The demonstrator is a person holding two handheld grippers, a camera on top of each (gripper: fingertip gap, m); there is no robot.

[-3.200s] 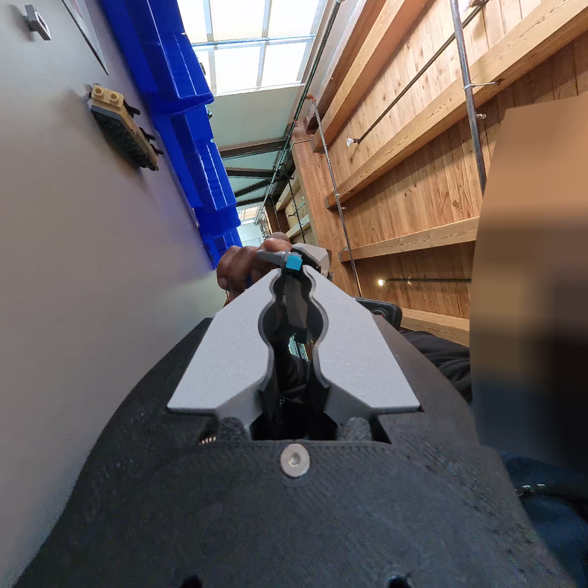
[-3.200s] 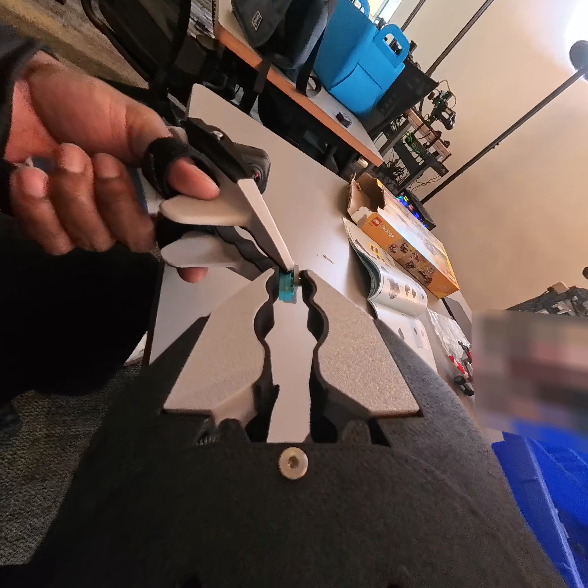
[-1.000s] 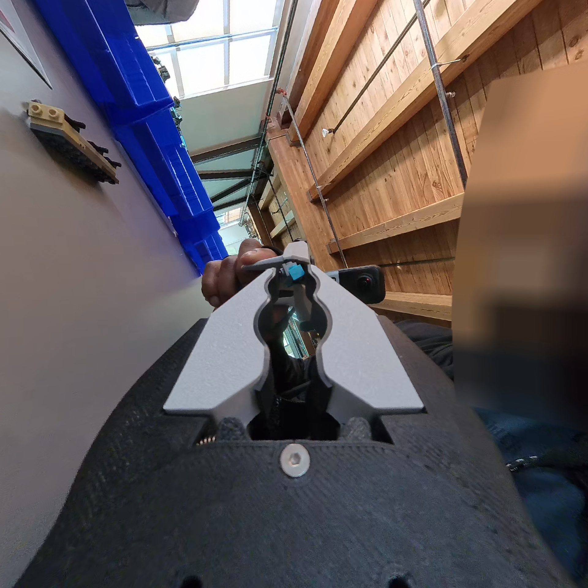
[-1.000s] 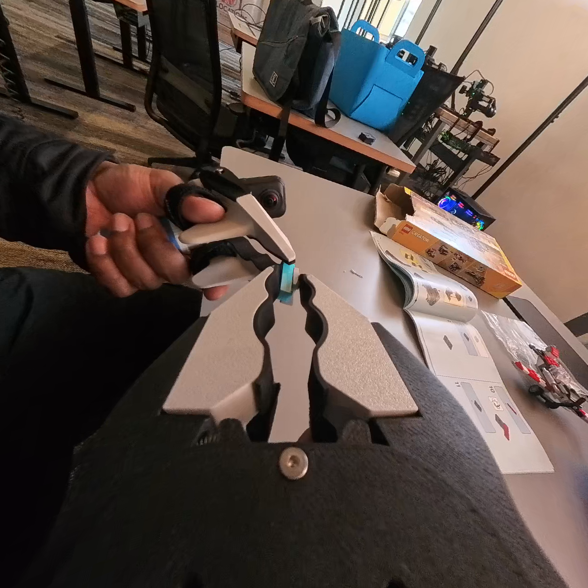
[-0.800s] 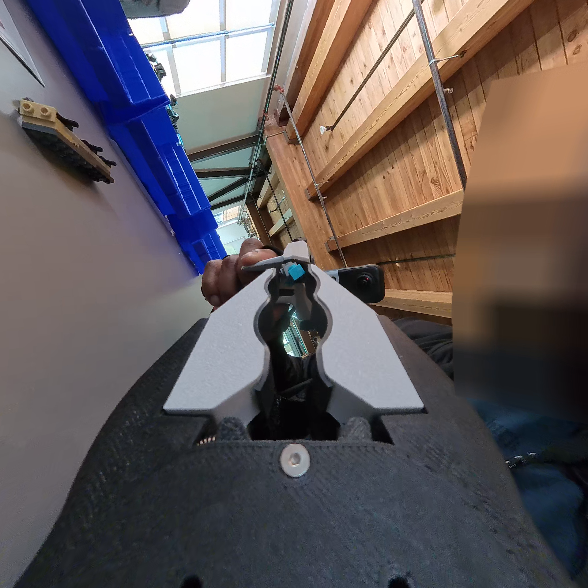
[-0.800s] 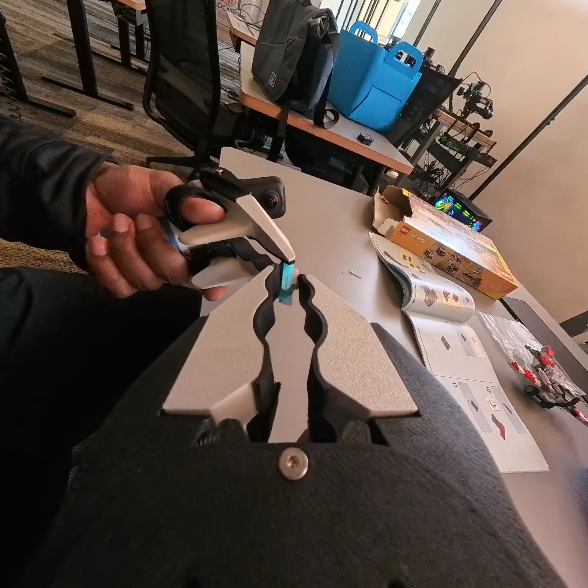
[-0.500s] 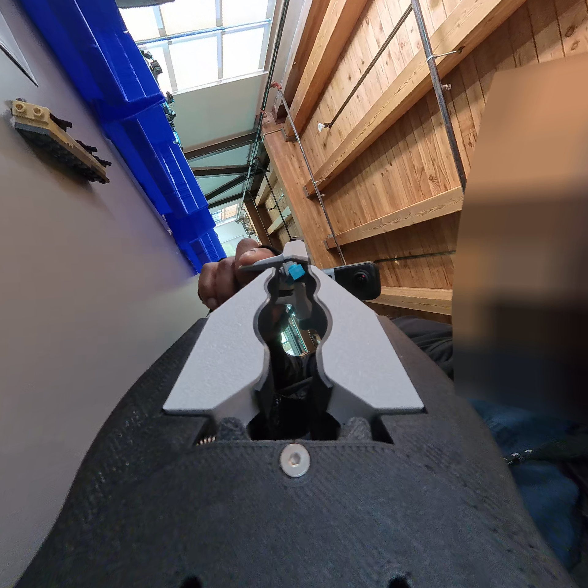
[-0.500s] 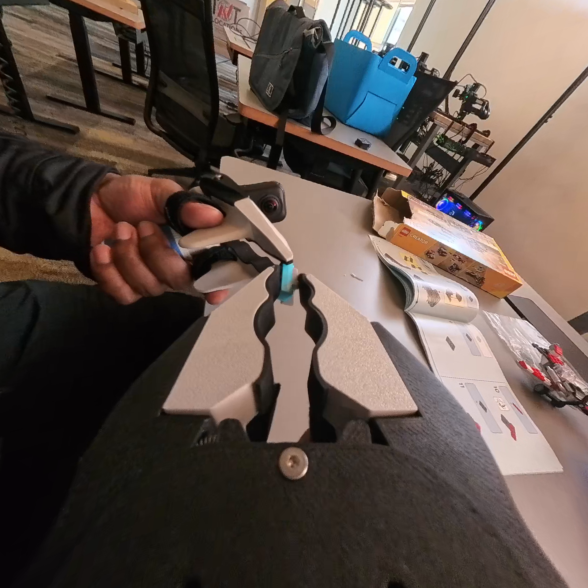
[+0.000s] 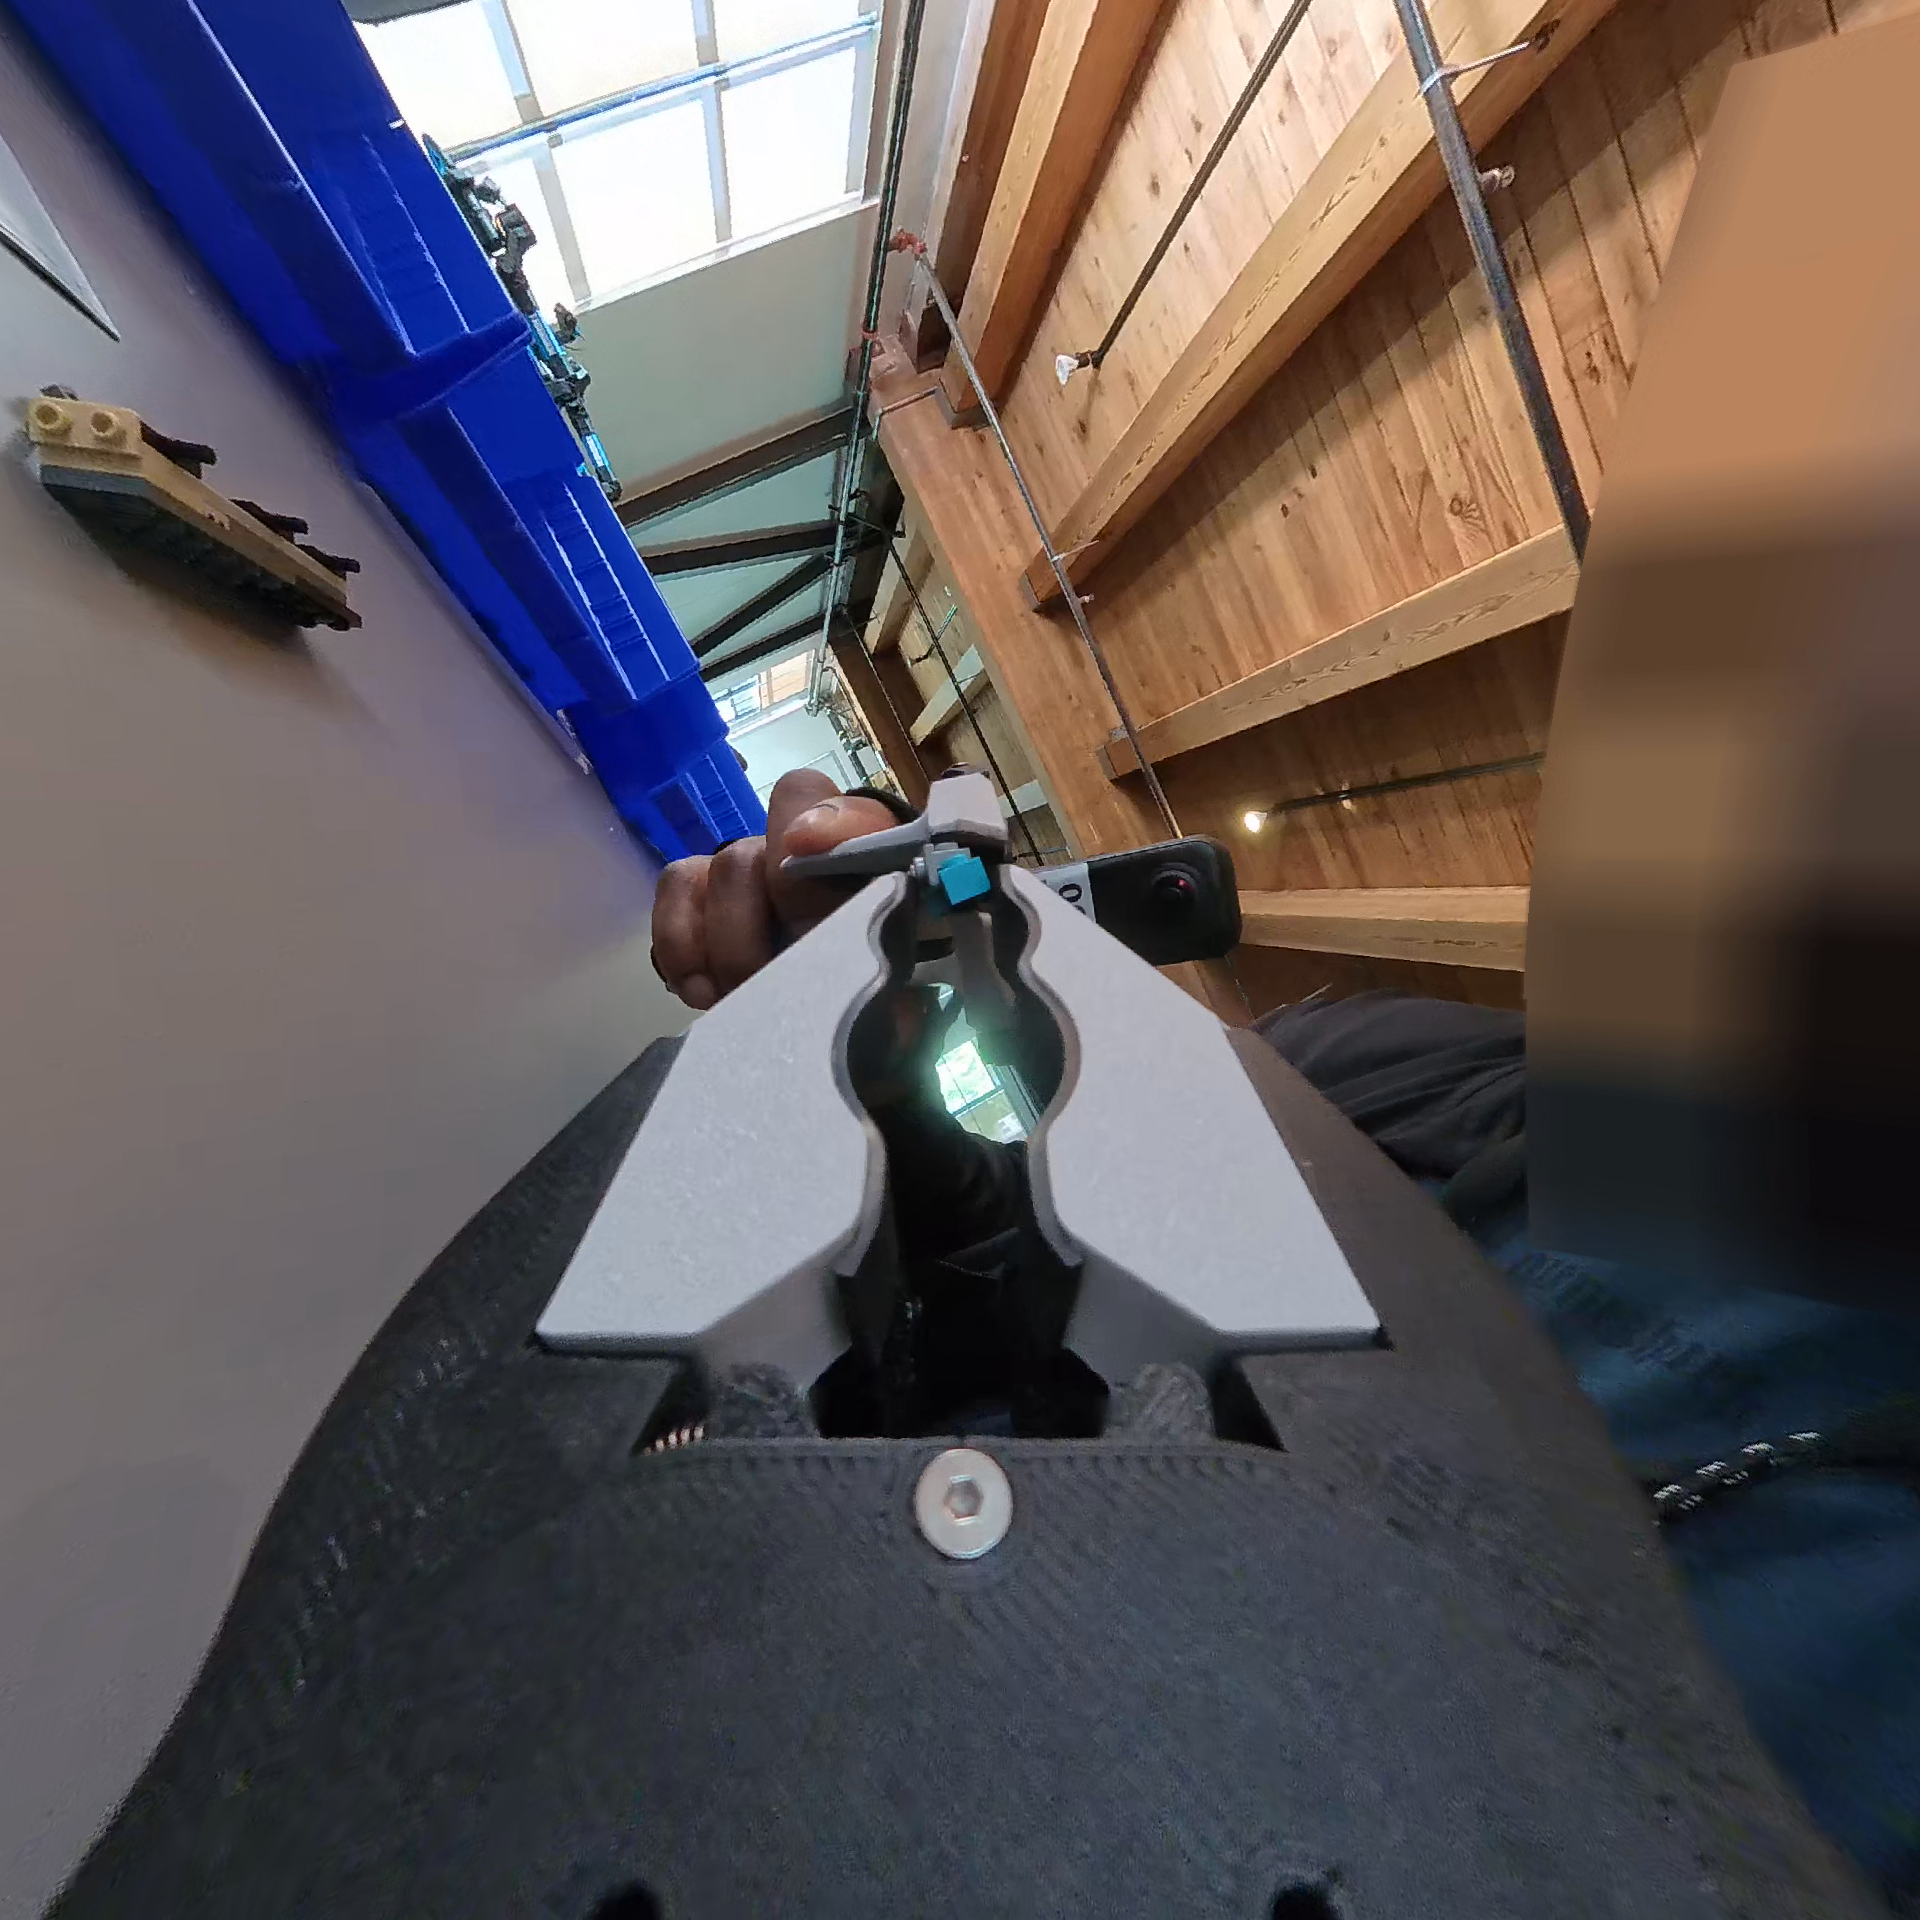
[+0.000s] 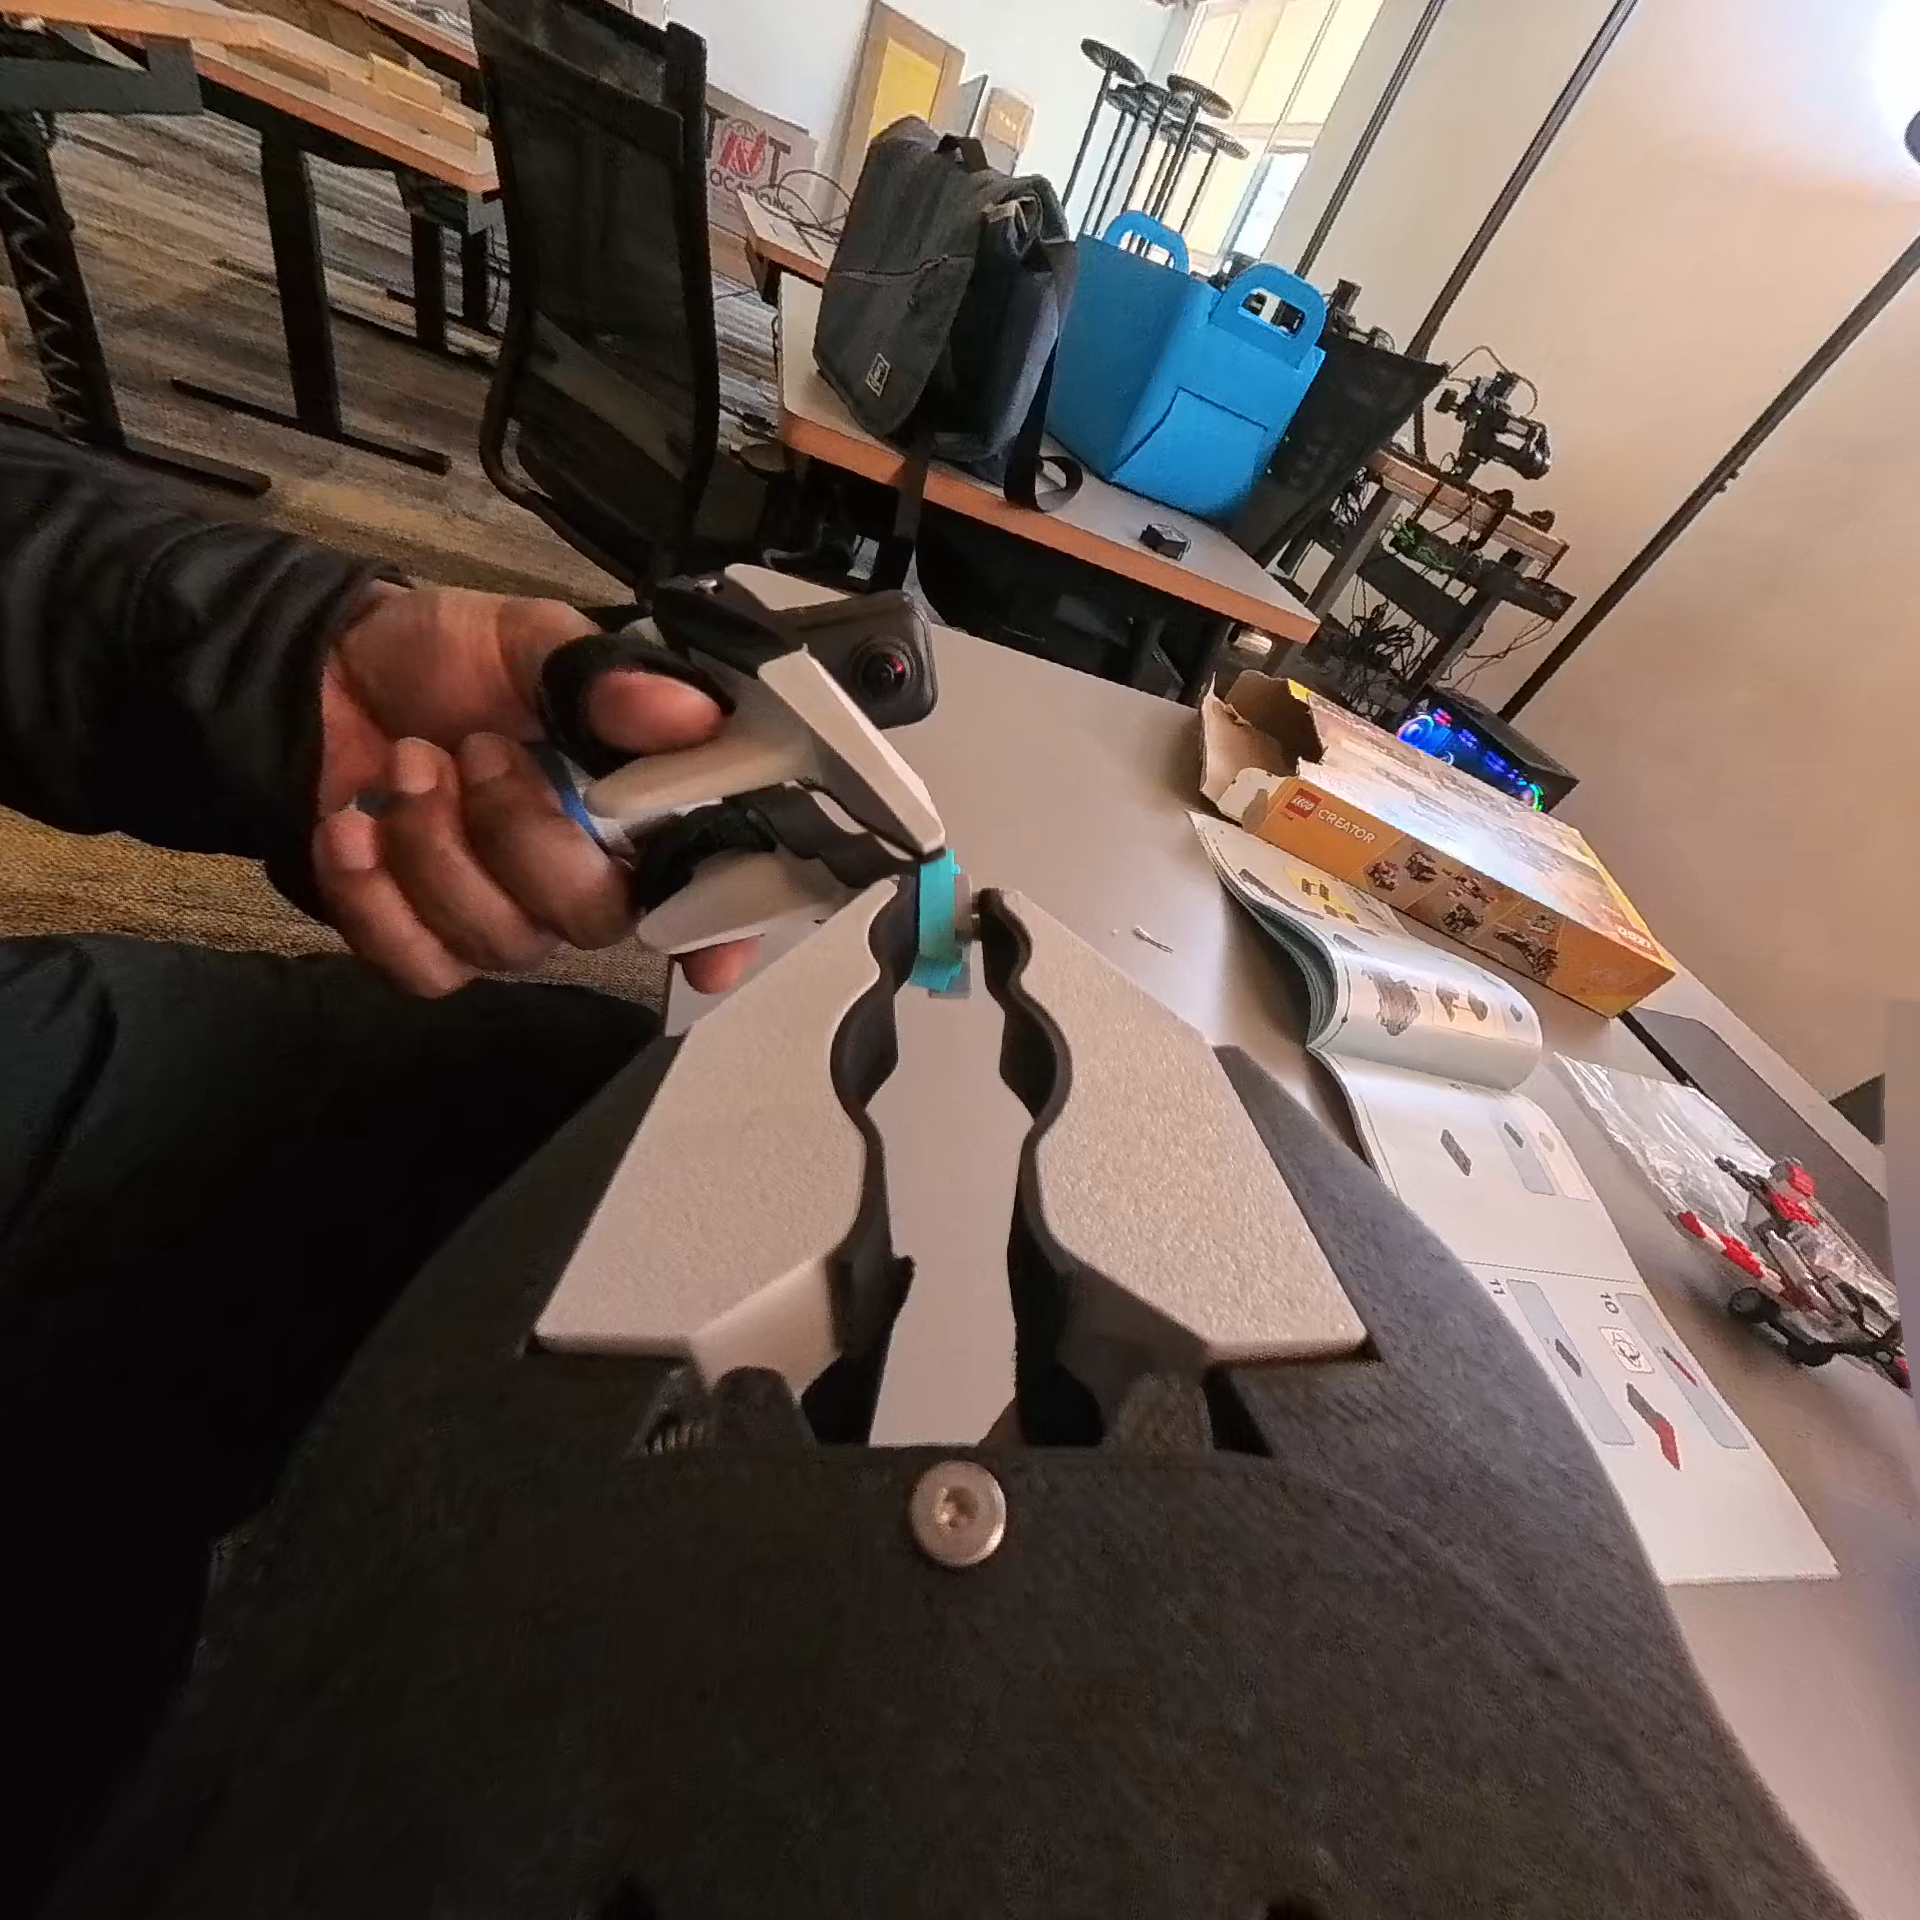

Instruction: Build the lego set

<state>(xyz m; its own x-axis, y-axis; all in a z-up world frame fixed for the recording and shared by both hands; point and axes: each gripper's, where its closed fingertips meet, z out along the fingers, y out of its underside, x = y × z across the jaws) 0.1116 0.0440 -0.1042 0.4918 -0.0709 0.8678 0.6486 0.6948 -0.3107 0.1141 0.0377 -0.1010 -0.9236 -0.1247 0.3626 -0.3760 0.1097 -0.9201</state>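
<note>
Both grippers' fingers meet tip to tip, 2 pairs pinching the teal brick between them.

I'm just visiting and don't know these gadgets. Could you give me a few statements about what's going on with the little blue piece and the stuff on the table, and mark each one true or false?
1. Both grippers meet at the small turquoise piece. True.
2. The instruction booklet lies closed. False: it lies open on the table.
3. The yellow box lies beyond the booklet with its flap open. True.
4. The blue tote bag stands on the same table as the booklet. False: it stands on another table behind.
5. The small red and grey model is held in the left gripper. False: it rests on the table.
</note>
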